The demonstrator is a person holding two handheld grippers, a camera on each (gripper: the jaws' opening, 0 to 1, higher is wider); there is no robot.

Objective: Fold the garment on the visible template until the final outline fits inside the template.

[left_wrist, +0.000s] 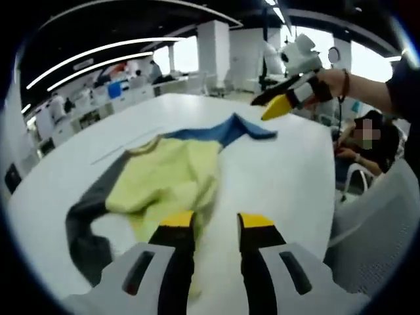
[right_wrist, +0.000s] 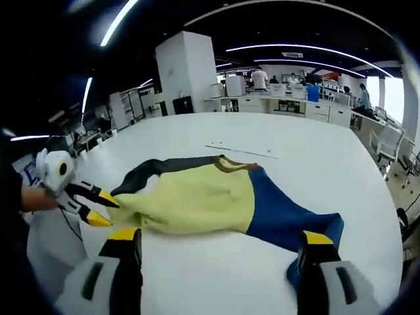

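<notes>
2 grippers, left gripper [left_wrist: 217, 222] and right gripper [right_wrist: 216, 239], gape wide, empty, over the garment [right_wrist: 197, 197] on the white table [right_wrist: 328, 164]

A broad white surface [right_wrist: 328, 164] with a rounded edge carries a single garment [right_wrist: 210, 197], a long-sleeved top lying flat and partly folded. Its body is pale yellow; one sleeve is dark grey and the other is blue, with a brownish collar at the neck. In the left gripper view the same garment [left_wrist: 170, 177] lies across the surface [left_wrist: 289, 170], the grey sleeve trailing toward the near edge. Beyond the collar a thin straight line [right_wrist: 239, 150] is marked on the white top.
</notes>
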